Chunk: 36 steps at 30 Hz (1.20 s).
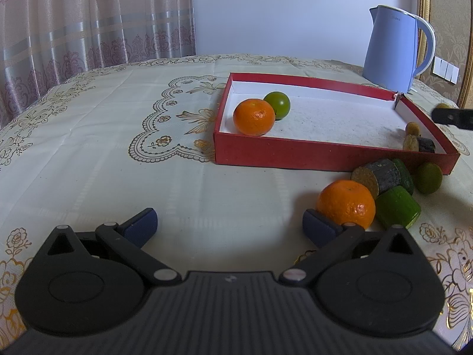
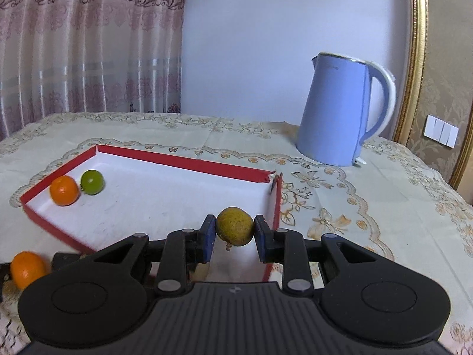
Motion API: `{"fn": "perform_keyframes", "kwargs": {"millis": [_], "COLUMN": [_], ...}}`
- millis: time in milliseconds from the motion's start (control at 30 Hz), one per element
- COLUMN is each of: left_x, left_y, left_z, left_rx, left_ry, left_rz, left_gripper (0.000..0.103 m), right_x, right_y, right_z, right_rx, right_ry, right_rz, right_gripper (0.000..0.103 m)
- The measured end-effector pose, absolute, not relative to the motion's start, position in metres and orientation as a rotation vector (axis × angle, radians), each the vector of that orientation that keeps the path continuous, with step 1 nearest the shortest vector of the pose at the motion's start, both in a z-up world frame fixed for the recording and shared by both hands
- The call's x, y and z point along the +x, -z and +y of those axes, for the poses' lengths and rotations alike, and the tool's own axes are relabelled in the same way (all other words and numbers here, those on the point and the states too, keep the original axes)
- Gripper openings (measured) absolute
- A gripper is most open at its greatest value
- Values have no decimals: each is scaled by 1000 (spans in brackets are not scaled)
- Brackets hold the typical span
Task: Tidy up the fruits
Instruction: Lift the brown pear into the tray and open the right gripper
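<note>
While my right tongs (image 2: 235, 232) clamp a yellow-green fruit (image 2: 235, 226) above the red box (image 2: 189, 162), my left tongs (image 1: 229, 224) gape beside a tabletop orange (image 1: 346, 204).

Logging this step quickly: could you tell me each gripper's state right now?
Left gripper: open, holding nothing.
Right gripper: shut on the yellow-green fruit.

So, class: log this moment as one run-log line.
left gripper: open, beside orange | right gripper: holding yellow-green fruit over red box
</note>
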<state>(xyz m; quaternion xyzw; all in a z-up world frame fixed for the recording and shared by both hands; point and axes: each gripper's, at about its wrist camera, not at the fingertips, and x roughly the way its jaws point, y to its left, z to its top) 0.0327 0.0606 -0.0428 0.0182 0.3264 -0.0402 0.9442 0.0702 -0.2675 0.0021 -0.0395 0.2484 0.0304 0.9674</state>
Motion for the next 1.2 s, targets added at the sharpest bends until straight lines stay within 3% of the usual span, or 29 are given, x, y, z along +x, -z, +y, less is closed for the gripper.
{"fn": "perform_keyframes", "kwargs": {"millis": [567, 1200], "left_x": [32, 32], "left_y": [43, 42], "left_z": [60, 60], "left_rx": [37, 36], "left_ry": [82, 82], "left_rz": [665, 665], "left_gripper": [103, 103], "right_x": [153, 111], "right_y": [28, 6], "right_z": [-245, -260], "right_rx": [-144, -88], "right_ry": [-117, -106], "right_rz": [671, 591], "right_gripper": [27, 28]}}
